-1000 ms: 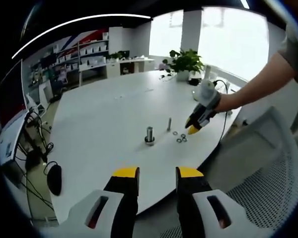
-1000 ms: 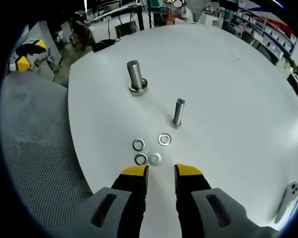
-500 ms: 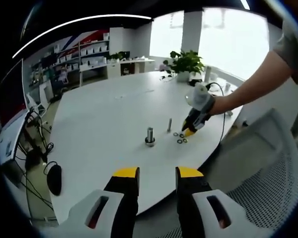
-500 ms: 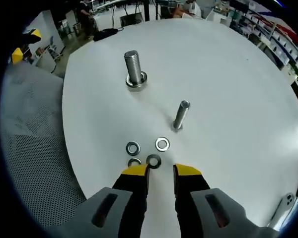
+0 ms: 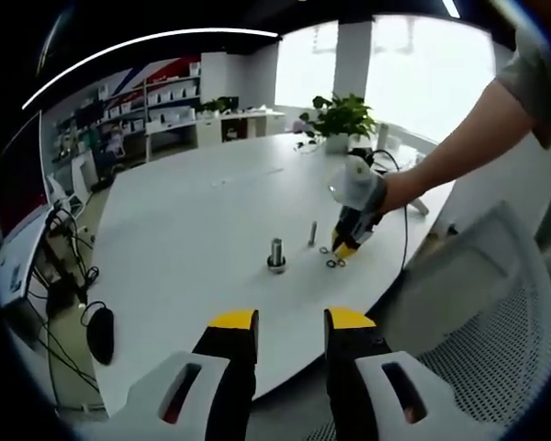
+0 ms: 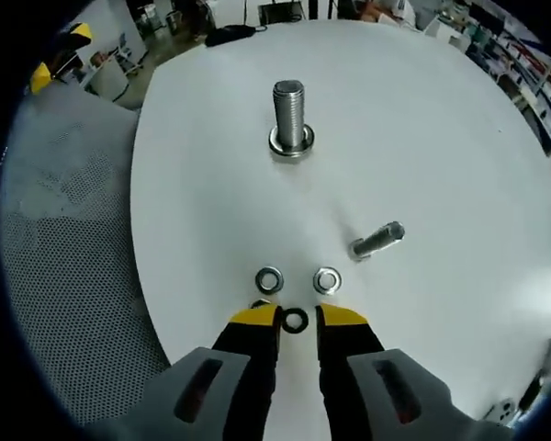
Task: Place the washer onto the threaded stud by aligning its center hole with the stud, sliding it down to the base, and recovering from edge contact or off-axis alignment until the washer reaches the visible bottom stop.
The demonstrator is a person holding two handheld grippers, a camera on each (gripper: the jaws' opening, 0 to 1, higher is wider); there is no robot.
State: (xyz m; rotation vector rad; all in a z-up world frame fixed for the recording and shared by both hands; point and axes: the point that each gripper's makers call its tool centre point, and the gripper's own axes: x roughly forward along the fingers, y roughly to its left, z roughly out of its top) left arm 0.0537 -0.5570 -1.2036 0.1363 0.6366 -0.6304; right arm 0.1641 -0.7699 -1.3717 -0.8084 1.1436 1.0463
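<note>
Dark washer (image 6: 295,321) — flat on the white table (image 6: 459,165), lying between the yellow tips of the right claw (image 6: 297,317), jaws set either side with a gap, not yet clenched on it. Two bright washers just beyond: one (image 6: 269,279) to the left, one (image 6: 327,279) to the right; edge of a fourth barely visible under the left tip. Slim stud (image 6: 378,240) near, beyond the right-hand washer, appearing tilted in this view. Thick threaded stud (image 6: 290,116) farther off, upright, with a collar or washer already at its base.

Step judged: pickup of the washer, before any alignment. Next move calls for closing on the rim, lifting clear of its neighbours, then bringing the hole square over a stud top.

Left claw (image 5: 291,320) — released, empty, jaws apart, held off the table edge, well away from the work.

Left gripper view gives the right claw from outside, tips down at the washer cluster, a person's forearm (image 5: 459,138) behind it, plus potted plant (image 5: 342,115) and shelving; washers there too small to tell apart. Right gripper view gives the close detail.
</note>
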